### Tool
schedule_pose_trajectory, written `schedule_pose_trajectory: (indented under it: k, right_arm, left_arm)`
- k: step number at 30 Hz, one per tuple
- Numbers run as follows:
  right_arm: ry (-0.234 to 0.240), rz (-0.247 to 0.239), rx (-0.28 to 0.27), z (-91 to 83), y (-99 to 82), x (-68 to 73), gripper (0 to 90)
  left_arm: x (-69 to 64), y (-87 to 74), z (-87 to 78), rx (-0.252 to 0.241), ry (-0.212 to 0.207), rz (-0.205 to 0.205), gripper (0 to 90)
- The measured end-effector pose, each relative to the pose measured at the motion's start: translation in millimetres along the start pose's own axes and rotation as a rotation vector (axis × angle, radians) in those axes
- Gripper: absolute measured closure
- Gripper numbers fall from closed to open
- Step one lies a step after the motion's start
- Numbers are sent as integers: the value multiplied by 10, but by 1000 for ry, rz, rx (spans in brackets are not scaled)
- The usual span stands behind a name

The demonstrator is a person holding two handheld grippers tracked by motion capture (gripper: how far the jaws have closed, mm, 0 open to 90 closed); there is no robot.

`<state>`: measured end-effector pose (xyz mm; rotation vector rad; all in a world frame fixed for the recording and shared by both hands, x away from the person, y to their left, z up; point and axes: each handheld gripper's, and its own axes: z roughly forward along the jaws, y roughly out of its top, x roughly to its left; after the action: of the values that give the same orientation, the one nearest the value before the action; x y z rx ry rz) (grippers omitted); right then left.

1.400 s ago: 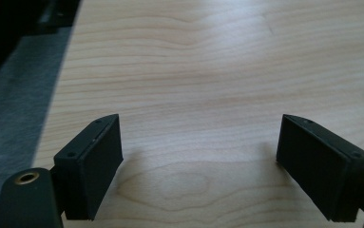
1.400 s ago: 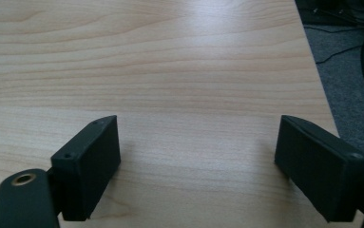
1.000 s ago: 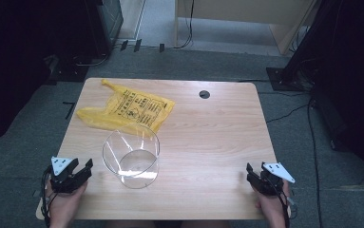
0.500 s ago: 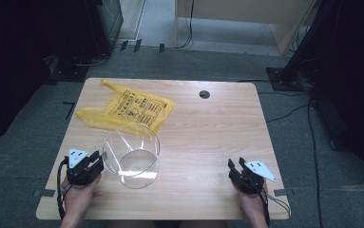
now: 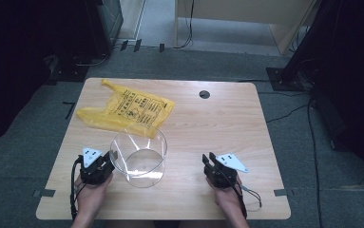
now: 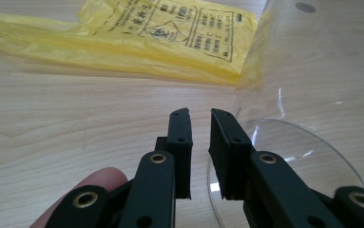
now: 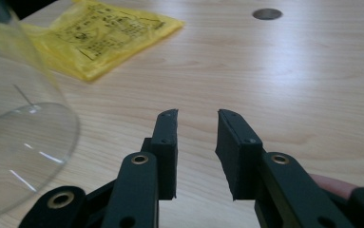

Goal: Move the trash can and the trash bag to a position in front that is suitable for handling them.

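High view: both grippers closing in on the glass bowl

Left gripper [image 5: 107,160], at the bowl's nine o'clock, and right gripper [image 5: 210,162], apart at three o'clock, have jaws just closing, narrow gaps, nothing between. Glass bowl [image 5: 138,155] stands mid-bench [image 5: 227,123]; yellow bag [image 5: 122,110] lies beyond at eleven o'clock. Approach step, I'd say; next, reaching the bag past the bowl.

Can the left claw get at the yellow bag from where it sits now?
Probably yes: the left claw sits beside the clear bowl, and bare table lies between its jaws and the yellow bag.
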<state>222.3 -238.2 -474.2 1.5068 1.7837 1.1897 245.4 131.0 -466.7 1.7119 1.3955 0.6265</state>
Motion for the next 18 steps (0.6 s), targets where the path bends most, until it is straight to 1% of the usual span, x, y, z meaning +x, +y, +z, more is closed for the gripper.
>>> schedule_pose_trajectory:
  k: [5, 8, 9, 10, 14, 16, 18]
  right_arm:
    - [44, -20, -19, 115, 60, 210, 720]
    - [63, -19, -22, 151, 74, 303, 723]
    - [63, -20, -25, 157, 77, 322, 723]
    - [65, -18, -26, 156, 80, 335, 723]
    - [62, 7, -32, 121, 80, 333, 723]
    - [40, 16, -39, 108, 69, 324, 725]
    - [31, 24, -38, 111, 57, 306, 725]
  left_arm:
    - [-145, 21, 45, 3, -18, 21, 780]
    - [-237, 30, 72, 1, -31, 20, 780]
    - [-237, 30, 72, 1, -31, 20, 780]
    - [-297, 33, 89, 0, -36, 18, 780]
    - [-427, 36, 129, -5, -42, 9, 781]
    - [-509, 37, 160, -10, -42, 10, 781]
    - [-595, 47, 191, -7, -50, 11, 784]
